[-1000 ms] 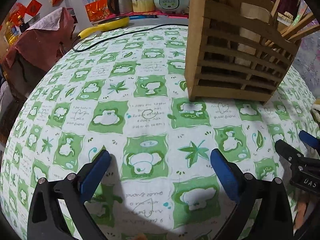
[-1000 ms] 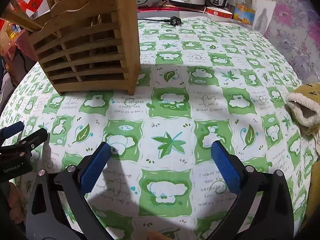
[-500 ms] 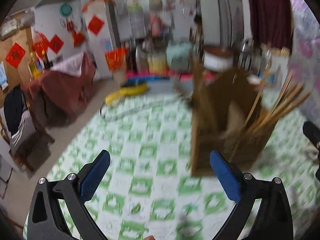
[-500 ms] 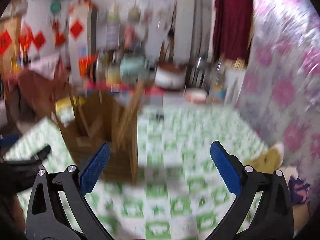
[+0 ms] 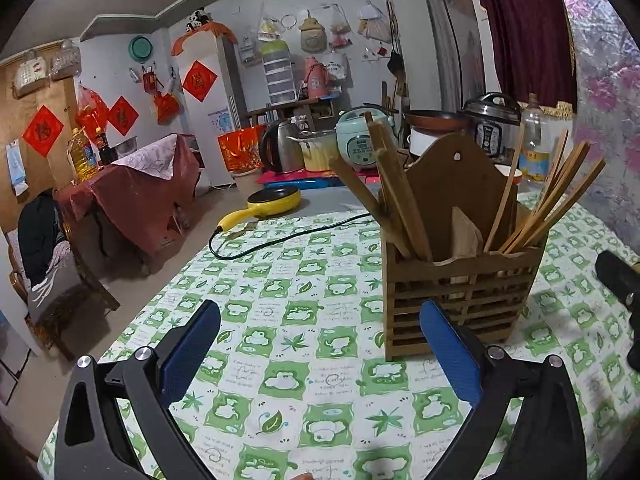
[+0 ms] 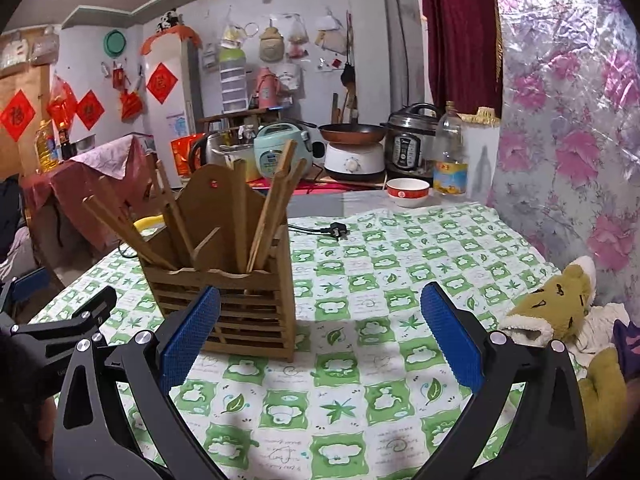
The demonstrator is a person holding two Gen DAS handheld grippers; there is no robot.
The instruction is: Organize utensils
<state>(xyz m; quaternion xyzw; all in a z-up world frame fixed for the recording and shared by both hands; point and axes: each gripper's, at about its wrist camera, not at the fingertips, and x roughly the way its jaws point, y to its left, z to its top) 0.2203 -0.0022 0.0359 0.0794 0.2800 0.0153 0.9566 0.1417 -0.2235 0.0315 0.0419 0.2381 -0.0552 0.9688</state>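
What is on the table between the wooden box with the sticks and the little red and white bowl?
In the right wrist view, a black plug with its cord lies on the green tablecloth between the wooden holder and the bowl.

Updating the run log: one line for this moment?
left tool: open, empty | right tool: open, empty | utensils: standing in wooden holder | tablecloth: no loose utensils seen

Both tools are just hanging level above the tabletop, side by side. Left tool (image 5: pixel 320 352) has its blue pads spread wide with nothing between them. Same deal for the right tool (image 6: pixel 320 338): jaws wide apart and empty.
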